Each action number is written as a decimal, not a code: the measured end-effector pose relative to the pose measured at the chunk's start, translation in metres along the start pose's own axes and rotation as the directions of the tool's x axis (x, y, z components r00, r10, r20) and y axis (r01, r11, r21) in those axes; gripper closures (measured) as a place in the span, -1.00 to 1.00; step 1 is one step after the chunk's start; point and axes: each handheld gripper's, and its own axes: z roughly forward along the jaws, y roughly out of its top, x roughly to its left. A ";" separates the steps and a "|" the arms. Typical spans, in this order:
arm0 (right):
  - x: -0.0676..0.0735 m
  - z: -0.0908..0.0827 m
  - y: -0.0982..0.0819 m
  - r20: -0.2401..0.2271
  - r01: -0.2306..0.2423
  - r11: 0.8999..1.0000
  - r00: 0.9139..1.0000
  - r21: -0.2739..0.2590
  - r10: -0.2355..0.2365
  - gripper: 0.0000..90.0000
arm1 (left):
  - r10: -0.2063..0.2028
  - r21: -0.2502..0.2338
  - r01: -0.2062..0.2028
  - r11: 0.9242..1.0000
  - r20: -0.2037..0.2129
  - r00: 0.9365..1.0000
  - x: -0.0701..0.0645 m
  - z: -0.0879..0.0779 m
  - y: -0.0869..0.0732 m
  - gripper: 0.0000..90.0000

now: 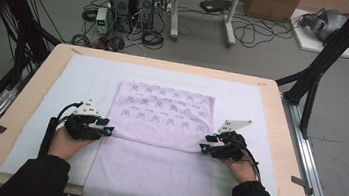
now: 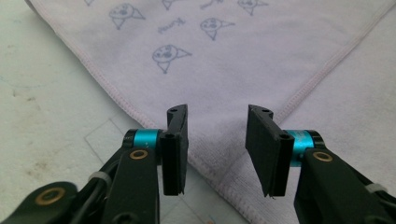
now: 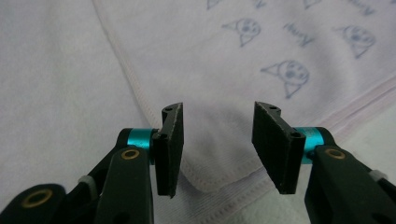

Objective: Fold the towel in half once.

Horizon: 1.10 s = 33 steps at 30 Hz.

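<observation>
- High view: folded lilac towel (image 1: pixel 157 141) on the counter (image 1: pixel 268 139); left tongs (image 1: pixel 107 126) and right tongs (image 1: pixel 205 143) at the fold's ends.
- Gripper views: both tongs spread, each straddling a folded corner without pinching it.

A: High view evenly lit, soft overhead light; the bench (image 1: pixel 35 106) is bright, floor toward 12 o'clock dimmer, slightly soft.

B: Both gripper views: towel (image 2: pixel 261 60) print sharp at 12 o'clock, black parts at 6 o'clock blurred, faint shadows only.
</observation>
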 end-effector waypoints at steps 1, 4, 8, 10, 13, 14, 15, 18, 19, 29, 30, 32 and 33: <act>0.001 0.002 0.000 0.001 0.010 1.000 1.000 0.011 -0.010 0.26 | 0.000 0.010 0.000 1.000 0.009 1.000 -0.001 0.001 0.000 0.38; 0.003 0.009 0.000 0.004 0.045 0.998 0.999 0.054 -0.045 0.46 | 0.028 0.040 -0.029 0.999 0.004 1.000 -0.004 0.007 0.000 0.58; 0.002 0.010 0.001 -0.003 0.052 0.998 0.999 0.047 -0.052 0.77 | 0.023 0.045 -0.025 0.999 0.025 0.999 -0.006 0.012 -0.001 0.87; 0.000 0.010 0.001 -0.021 0.040 0.998 0.999 0.041 -0.040 0.85 | -0.010 0.039 0.008 0.999 0.042 0.999 -0.002 0.012 -0.001 0.90; -0.005 0.007 0.000 -0.054 -0.001 1.000 0.999 0.021 0.002 0.93 | -0.014 0.023 0.014 1.000 0.034 0.999 -0.002 0.009 -0.001 0.93; -0.007 0.005 0.000 -0.060 -0.012 1.000 0.998 0.007 0.012 0.93 | -0.019 0.017 0.019 1.000 0.038 0.999 -0.002 0.007 0.000 0.94; -0.008 0.003 0.000 -0.061 -0.018 1.000 0.998 -0.009 0.018 0.93 | -0.024 0.009 0.023 1.000 0.040 0.999 -0.001 0.006 0.000 0.94; -0.007 -0.005 0.002 -0.063 -0.025 0.998 0.998 -0.051 0.022 0.93 | -0.042 -0.014 0.043 0.999 0.051 0.998 0.001 0.000 0.002 0.95; -0.007 -0.007 0.003 -0.060 -0.018 0.998 0.998 -0.064 0.014 0.93 | -0.048 -0.027 0.050 0.998 0.056 0.997 0.000 -0.003 0.003 0.95; 0.020 -0.049 -0.002 -0.081 0.008 0.989 0.997 -0.148 -0.020 0.94 | -0.010 -0.115 0.021 0.993 0.094 0.995 -0.029 -0.046 0.008 0.95; 0.026 -0.052 -0.005 -0.078 0.019 0.988 0.996 -0.150 -0.031 0.94 | -0.003 -0.113 0.015 0.994 0.099 0.995 -0.034 -0.050 0.005 0.94; 0.038 -0.058 -0.012 -0.098 0.024 0.989 0.994 -0.145 -0.038 0.94 | 0.014 -0.118 -0.001 0.993 0.105 0.994 -0.047 -0.058 -0.005 0.95; 0.044 -0.061 -0.017 -0.105 0.024 0.989 0.994 -0.145 -0.040 0.93 | 0.021 -0.117 -0.009 0.993 0.109 0.994 -0.052 -0.062 -0.010 0.95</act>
